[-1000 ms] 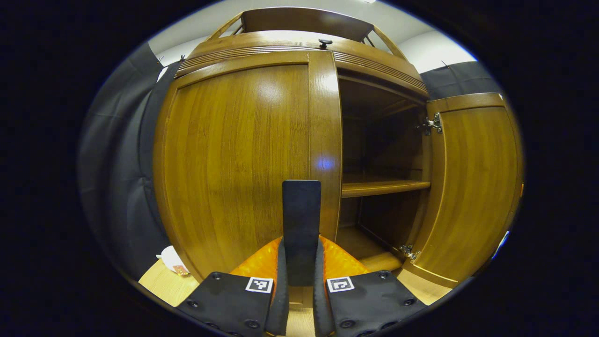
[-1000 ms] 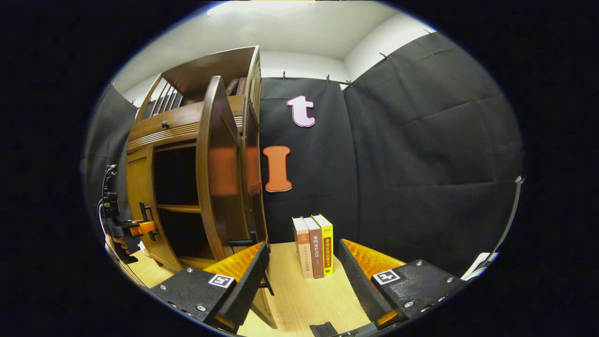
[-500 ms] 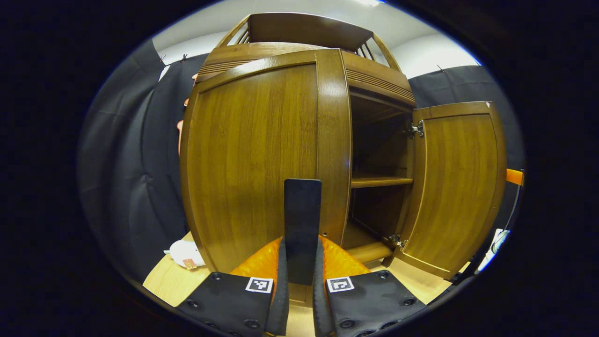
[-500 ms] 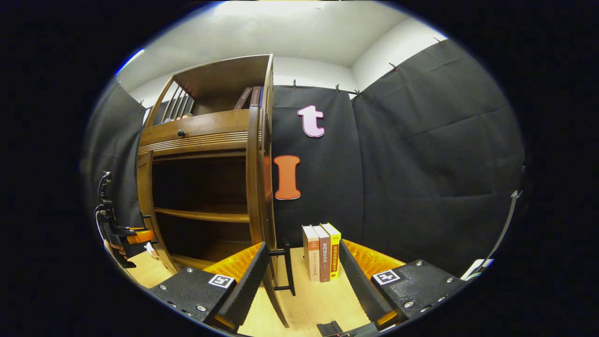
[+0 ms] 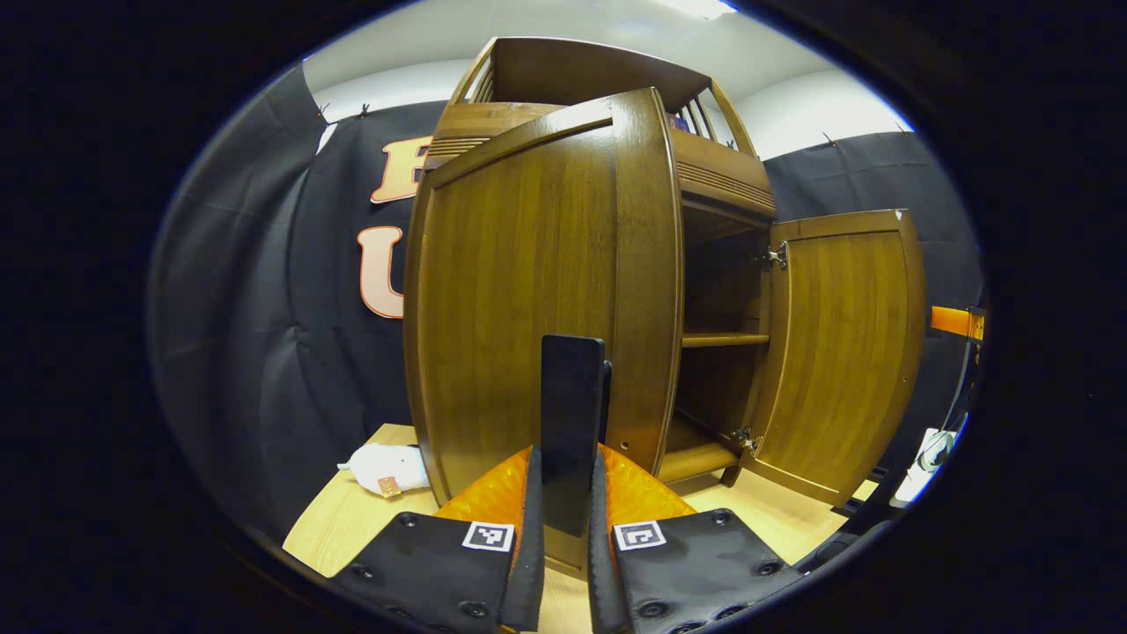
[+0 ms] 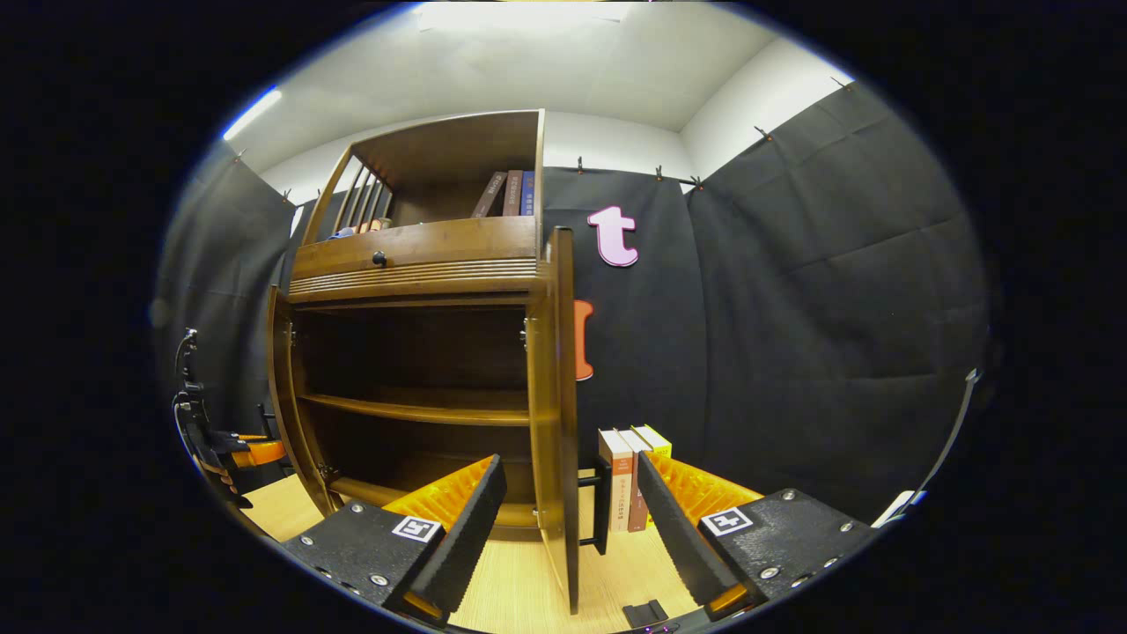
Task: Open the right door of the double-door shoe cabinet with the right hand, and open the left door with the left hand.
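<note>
The wooden shoe cabinet (image 6: 414, 264) stands with both doors swung out and its dark shelves showing. In the left gripper view the left door (image 5: 528, 291) faces me, and my left gripper (image 5: 566, 458) is shut on its black vertical handle (image 5: 572, 387). The right door (image 5: 845, 352) hangs open further right. In the right gripper view that right door (image 6: 556, 387) is edge-on, with its black handle (image 6: 601, 515) a little beyond my open right gripper (image 6: 568, 511), touching neither finger. The left gripper (image 6: 242, 451) appears far left, by the left door (image 6: 283, 396).
Three books (image 6: 629, 475) stand on the light wooden tabletop (image 6: 519, 581) right of the cabinet. More books (image 6: 511, 192) sit in the cabinet's top shelf, above a drawer knob (image 6: 379, 258). A white bundle (image 5: 383, 467) lies on the table left of the cabinet.
The left door has swung further out with my left gripper on its handle. The right gripper view has drawn back from the right door, which now stands edge-on.
</note>
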Demonstrator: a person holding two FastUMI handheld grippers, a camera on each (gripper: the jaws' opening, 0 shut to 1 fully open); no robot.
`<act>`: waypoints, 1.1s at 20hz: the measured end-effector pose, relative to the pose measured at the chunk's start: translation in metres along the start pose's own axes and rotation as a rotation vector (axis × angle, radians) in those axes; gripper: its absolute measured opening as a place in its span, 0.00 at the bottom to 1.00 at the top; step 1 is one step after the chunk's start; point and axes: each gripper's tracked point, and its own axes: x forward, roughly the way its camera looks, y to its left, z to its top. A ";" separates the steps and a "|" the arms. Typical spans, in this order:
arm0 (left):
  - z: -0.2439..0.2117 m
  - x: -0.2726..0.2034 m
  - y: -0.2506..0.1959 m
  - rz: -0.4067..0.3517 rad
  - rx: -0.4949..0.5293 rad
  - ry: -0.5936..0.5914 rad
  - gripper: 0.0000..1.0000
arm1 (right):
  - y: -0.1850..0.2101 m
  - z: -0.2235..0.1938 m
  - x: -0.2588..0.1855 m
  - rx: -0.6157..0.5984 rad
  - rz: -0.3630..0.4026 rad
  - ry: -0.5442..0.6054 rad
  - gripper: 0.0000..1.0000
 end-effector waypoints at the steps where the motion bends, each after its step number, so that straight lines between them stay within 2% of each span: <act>1: 0.000 -0.006 0.006 0.005 0.002 0.000 0.27 | 0.007 0.002 -0.001 -0.003 0.009 -0.004 0.92; 3: 0.001 -0.017 0.016 0.020 0.007 0.000 0.27 | 0.020 0.003 -0.001 -0.005 0.027 -0.004 0.92; 4: 0.001 -0.020 0.021 0.025 0.009 -0.002 0.27 | 0.026 0.004 -0.001 -0.006 0.036 -0.003 0.98; 5: 0.000 -0.024 0.027 0.034 0.006 -0.001 0.27 | 0.031 0.005 -0.002 -0.007 0.046 -0.004 0.92; 7: 0.002 -0.032 0.036 0.048 0.018 -0.002 0.22 | 0.041 0.008 -0.002 -0.010 0.062 -0.006 0.95; 8: 0.001 -0.036 0.043 0.056 0.027 -0.001 0.22 | 0.046 0.010 -0.003 -0.012 0.069 -0.008 0.92; 11: 0.005 -0.047 0.064 0.081 0.034 -0.007 0.14 | 0.060 0.011 -0.003 -0.016 0.087 -0.010 0.92; 15: 0.003 -0.055 0.084 0.066 0.003 -0.004 0.16 | 0.077 0.009 -0.003 -0.018 0.106 -0.007 0.92; 20: -0.007 -0.059 0.109 0.052 0.012 0.019 0.16 | 0.091 0.004 -0.002 -0.018 0.109 0.001 0.92; 21: -0.007 -0.060 0.114 0.047 0.007 0.016 0.17 | 0.094 0.004 -0.003 -0.019 0.109 0.002 0.98; 22: -0.006 -0.060 0.120 0.043 -0.005 0.011 0.16 | 0.097 0.003 -0.001 -0.019 0.109 0.005 0.92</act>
